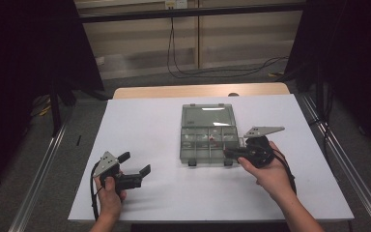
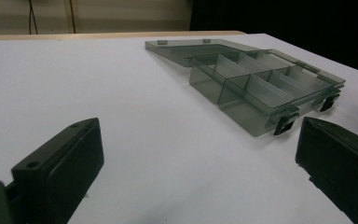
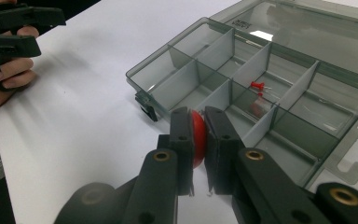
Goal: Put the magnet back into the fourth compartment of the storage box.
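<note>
From above, the open compartment box point(image 1: 207, 140) lay mid-table with its lid folded back. The right gripper point(image 1: 232, 153) sat at the box's near right corner, far nearer than the left gripper point(image 1: 136, 164), which rested well apart to the left with its jaws spread.

Along the left gripper's jaws, the box point(image 2: 261, 88) lay ahead and to the right, nothing between the jaws.

Along the right gripper's jaws, they pinched a flat red piece point(image 3: 198, 137) over the near edge of the box point(image 3: 242, 84). A red pushpin point(image 3: 258, 85) already lay in a compartment straight ahead, so the drop probably lay forward.
</note>
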The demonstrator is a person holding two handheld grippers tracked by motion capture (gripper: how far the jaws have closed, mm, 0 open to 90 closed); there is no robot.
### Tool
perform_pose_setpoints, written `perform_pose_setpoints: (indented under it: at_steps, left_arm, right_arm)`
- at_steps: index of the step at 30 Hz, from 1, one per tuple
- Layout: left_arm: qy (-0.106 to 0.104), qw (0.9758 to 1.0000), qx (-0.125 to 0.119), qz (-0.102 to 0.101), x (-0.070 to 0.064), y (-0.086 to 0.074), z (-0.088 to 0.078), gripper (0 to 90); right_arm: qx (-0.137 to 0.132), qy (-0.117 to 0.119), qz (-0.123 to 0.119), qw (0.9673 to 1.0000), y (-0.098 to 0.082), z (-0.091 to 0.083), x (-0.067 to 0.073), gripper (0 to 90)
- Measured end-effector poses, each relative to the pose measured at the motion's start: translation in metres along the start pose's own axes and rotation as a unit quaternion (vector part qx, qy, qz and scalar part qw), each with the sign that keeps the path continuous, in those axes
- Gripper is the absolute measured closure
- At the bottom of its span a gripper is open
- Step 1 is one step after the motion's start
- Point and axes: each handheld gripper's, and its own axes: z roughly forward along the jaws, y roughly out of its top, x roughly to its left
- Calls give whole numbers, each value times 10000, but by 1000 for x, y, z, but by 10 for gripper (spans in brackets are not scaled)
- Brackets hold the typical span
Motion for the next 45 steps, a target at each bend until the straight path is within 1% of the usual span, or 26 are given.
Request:
perform_pose_setpoints:
  at_steps: [2, 5, 7, 14, 15, 17, 18, 22, 33, 35, 45]
  left_arm:
    - [1, 10000, 2, 1, 0, 0, 0, 9]
    - [0, 10000, 2, 1, 0, 0, 0, 9]
    - [1, 10000, 1, 2, 0, 0, 0, 9]
    - [0, 10000, -3, 0, 0, 0, 0, 9]
    - [0, 10000, -3, 1, 0, 0, 0, 9]
    - [-3, 10000, -4, 0, 0, 0, 0, 9]
    - [-4, 10000, -2, 1, 0, 0, 0, 9]
    - [-1, 10000, -1, 2, 0, 0, 0, 9]
    - [-1, 10000, -1, -1, 0, 0, 0, 9]
    - [-2, 10000, -5, -1, 0, 0, 0, 9]
    - [-6, 10000, -5, -5, 0, 0, 0, 9]
  right_arm:
    - [-9, 5, -20, 10000, 1, 0, -2, 832]
    - [-20, -49, 27, 10000, 3, 0, -4, 832]
    - [-40, -58, 10, 10000, 4, 1, -5, 832]
    - [-68, -145, 64, 9999, 9, 0, -10, 832]
    - [-96, -137, 36, 9999, 10, 1, -12, 832]
    - [-73, -179, 88, 9998, 11, 1, -14, 832]
    - [-95, -172, 61, 9998, 12, 1, -15, 832]
    - [-109, -213, 122, 9996, 13, 2, -18, 832]
    - [-111, -304, 129, 9994, 18, 9, -27, 832]
    - [-101, -321, 193, 9992, 18, 10, -29, 832]
    - [-123, -396, 288, 9987, 22, 14, -39, 833]
